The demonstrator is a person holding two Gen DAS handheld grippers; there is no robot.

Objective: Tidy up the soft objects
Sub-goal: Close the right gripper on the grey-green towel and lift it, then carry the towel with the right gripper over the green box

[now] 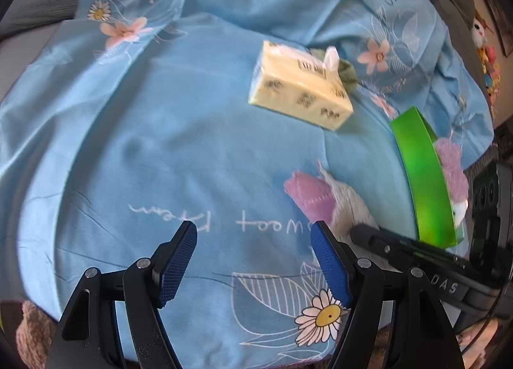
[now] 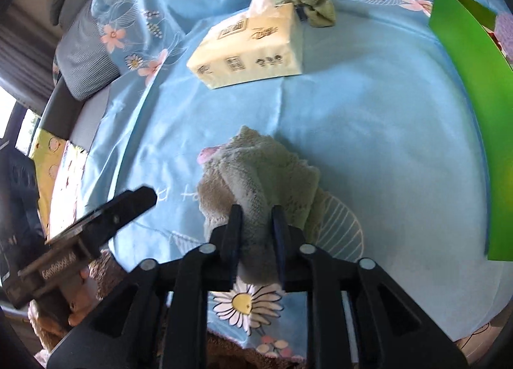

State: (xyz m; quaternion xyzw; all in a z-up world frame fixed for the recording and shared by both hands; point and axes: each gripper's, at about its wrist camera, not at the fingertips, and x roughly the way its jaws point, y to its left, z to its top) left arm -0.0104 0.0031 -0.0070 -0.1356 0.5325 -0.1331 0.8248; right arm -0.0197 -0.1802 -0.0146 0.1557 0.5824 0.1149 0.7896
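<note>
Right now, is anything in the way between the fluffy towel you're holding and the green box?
Nothing visible is. The right gripper holds the grey towel, and only bare blue sheet lies between it and the green box.

Left tongs [image 1: 253, 260] spread wide, gripping nothing — right tongs [image 2: 256, 234] pinched on grey towel [image 2: 259, 173]

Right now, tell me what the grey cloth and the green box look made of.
Grey cloth: seemingly terry or fleece, matte; its fuzzy looped pile bunches softly in the shut right tool. Green box: probably thin plastic or coated card; smooth, stiff, glossy wall with straight edges.
</note>
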